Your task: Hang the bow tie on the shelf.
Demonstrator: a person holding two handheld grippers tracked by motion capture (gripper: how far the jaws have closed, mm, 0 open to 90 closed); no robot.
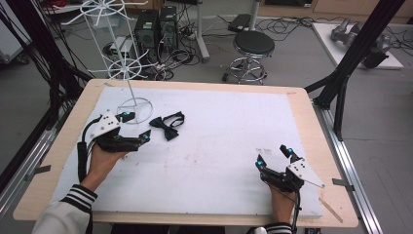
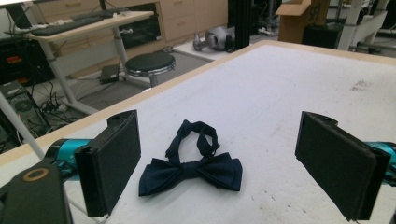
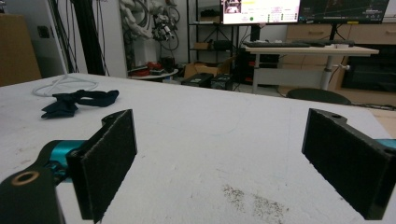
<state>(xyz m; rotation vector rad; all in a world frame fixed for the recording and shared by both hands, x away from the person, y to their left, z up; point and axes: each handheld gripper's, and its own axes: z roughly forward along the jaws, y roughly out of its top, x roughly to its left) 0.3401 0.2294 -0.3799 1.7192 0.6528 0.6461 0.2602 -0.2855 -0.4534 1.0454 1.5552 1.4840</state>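
You are at a bench (image 1: 58,146) with a pale wood edge, its top covered by a white sheet (image 1: 219,146). A dark navy bow tie (image 1: 168,126) lies flat on the sheet toward the far left, its strap curled in a loop behind the bow, just beside the round base of a white wire rack (image 1: 127,68) that stands upright at the far left part of the bench. Your left gripper (image 1: 137,127) is low over the sheet just to the left of the bow tie, pointing toward it; its jaws stand wide apart and hold nothing. In the left gripper view the bow tie (image 2: 194,168) lies between the two black pads, nearer the left one, touching neither. Your right gripper (image 1: 275,157) is near the right front of the bench, well apart from the bow tie, and its jaws are also spread wide and empty. In the right gripper view the bow tie (image 3: 77,102) lies far off at the upper left, with bare white sheet between the pads. Beyond the bench, a round black stool (image 1: 253,46) stands on the floor.
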